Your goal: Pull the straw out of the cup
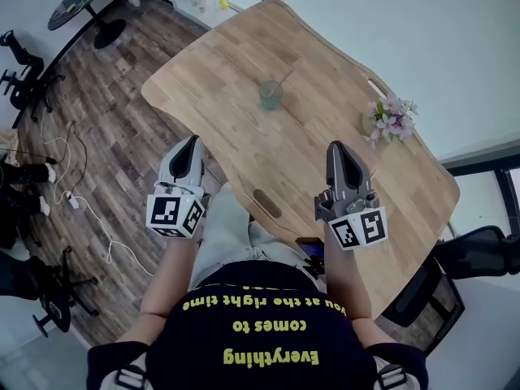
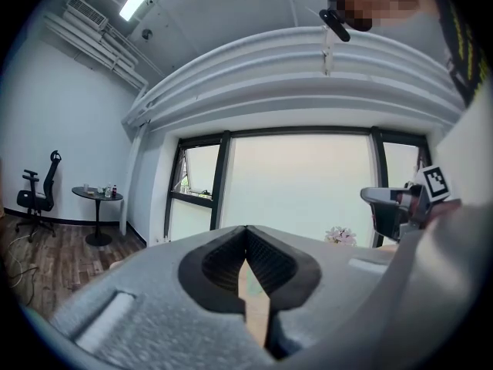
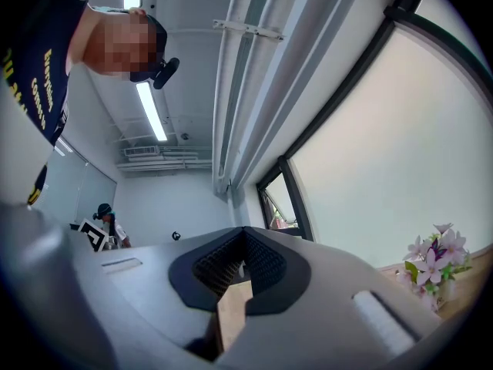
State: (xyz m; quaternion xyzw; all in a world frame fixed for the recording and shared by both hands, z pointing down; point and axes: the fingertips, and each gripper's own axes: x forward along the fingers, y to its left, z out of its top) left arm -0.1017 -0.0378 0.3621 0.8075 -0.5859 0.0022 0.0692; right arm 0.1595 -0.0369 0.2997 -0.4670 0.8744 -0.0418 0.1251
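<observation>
A clear greenish cup (image 1: 270, 95) stands upright near the middle of the wooden table (image 1: 325, 136), with a thin straw (image 1: 285, 77) leaning out of it toward the far right. Both grippers are held at the table's near edge, well short of the cup. My left gripper (image 1: 192, 141) points at the table from the left, and its jaws meet at the tips (image 2: 246, 230) with nothing between them. Off to the right, my right gripper (image 1: 335, 146) is also shut and empty (image 3: 245, 230). Through the left jaws' gap a faint green patch of the cup (image 2: 250, 284) shows.
A small bunch of pink and white flowers (image 1: 391, 118) stands on the table's right side, also seen as the flowers (image 3: 435, 264). Cables (image 1: 77, 205) trail over the wooden floor at left. Black office chairs (image 1: 479, 254) stand around, and a round side table (image 1: 77, 2) is at the far left.
</observation>
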